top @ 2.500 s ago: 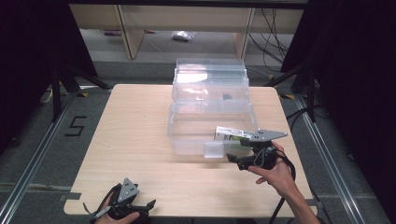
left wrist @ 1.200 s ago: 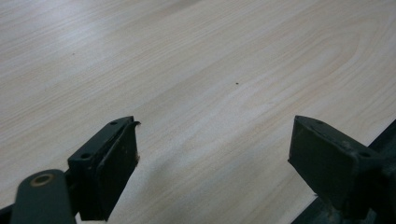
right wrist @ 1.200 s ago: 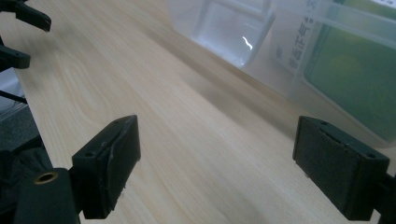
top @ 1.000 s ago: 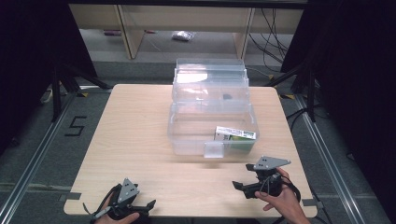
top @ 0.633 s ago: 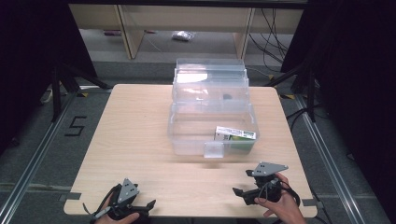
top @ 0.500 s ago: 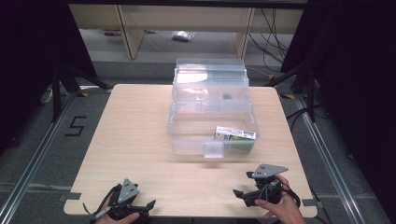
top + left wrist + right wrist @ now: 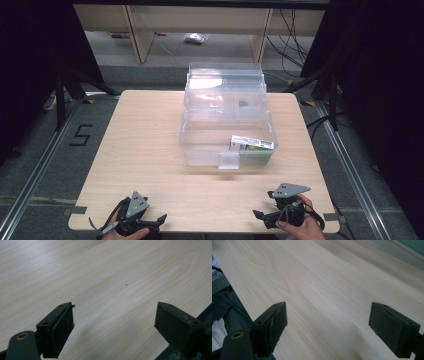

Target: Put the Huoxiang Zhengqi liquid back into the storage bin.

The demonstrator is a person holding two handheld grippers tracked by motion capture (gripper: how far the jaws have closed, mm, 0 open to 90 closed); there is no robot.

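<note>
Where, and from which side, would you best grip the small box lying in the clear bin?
Probably across the small box's two long sides, coming straight down from above with the right gripper. It lies flat at the right front of the open-topped clear bin, whose walls block any sideways approach.

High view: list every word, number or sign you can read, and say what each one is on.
"5": black mark on the grey floor, left of the table.
Green and white box in the clear plastic bin: its label carries print, too small and blurred to read.
Nothing else is readable.
</note>
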